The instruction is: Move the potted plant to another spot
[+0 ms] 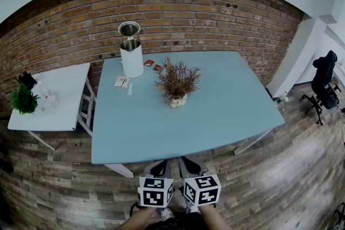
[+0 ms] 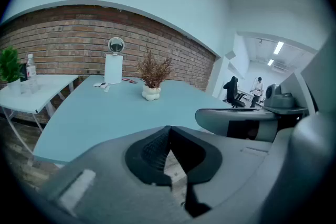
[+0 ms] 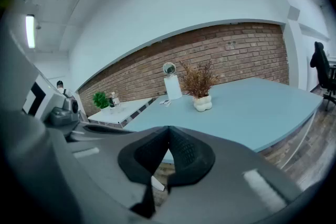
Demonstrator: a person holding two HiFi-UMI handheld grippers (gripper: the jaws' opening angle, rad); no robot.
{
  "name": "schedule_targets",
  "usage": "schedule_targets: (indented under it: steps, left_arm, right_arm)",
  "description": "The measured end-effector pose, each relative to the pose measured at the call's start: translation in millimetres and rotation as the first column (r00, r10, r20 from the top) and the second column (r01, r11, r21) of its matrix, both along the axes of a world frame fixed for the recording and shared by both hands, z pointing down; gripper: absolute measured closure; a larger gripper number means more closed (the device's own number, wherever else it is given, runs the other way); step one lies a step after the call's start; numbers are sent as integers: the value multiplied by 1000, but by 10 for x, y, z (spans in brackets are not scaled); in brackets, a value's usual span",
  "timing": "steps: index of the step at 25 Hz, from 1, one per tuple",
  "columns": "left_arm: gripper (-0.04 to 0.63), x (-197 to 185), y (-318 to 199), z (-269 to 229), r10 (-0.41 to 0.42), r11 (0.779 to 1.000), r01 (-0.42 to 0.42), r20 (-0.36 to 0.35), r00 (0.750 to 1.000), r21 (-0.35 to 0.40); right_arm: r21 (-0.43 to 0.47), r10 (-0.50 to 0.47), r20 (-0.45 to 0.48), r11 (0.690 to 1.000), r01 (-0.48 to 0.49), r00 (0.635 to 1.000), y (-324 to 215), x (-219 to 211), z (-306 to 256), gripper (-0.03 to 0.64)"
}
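The potted plant [image 1: 177,84], dry brown twigs in a lumpy white pot, stands upright near the middle of the light blue table [image 1: 226,116]. It also shows far ahead in the left gripper view [image 2: 152,81] and in the right gripper view [image 3: 200,89]. My left gripper [image 1: 158,169] and right gripper [image 1: 190,166] hang side by side, just short of the table's near edge and well away from the plant. Both point at the table. The left gripper's [image 2: 169,128] jaws meet at their tips with nothing between them. So do the right gripper's [image 3: 169,128] jaws.
A white cylindrical jug with a raised metal lid [image 1: 131,54] stands at the table's back left, with small cards [image 1: 122,82] and red packets [image 1: 149,63] nearby. A white side table [image 1: 59,110] on the left bears a green plant [image 1: 23,99] and a bottle. A brick wall runs behind; an office chair [image 1: 325,83] stands right.
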State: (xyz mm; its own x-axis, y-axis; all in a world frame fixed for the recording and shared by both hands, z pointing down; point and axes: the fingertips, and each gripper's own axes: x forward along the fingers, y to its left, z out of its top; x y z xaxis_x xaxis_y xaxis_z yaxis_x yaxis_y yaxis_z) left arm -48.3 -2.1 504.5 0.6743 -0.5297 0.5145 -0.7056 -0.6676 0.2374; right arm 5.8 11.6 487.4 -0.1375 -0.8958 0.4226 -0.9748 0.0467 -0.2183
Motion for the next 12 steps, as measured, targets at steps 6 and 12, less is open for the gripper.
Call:
schedule_targets:
  steps: [6,12]
  left_arm:
    - [597,-1,-10,11,5,1000,-5,-1,1000,1]
    - [597,75,-66,29,11,1000,-11,3,1000,6]
  right_arm:
    - [1,-4,-1,1000,4,1000,-25,-7,11,612]
    - [-2,6,-6,1000,-6,1000,-76,57,46,611]
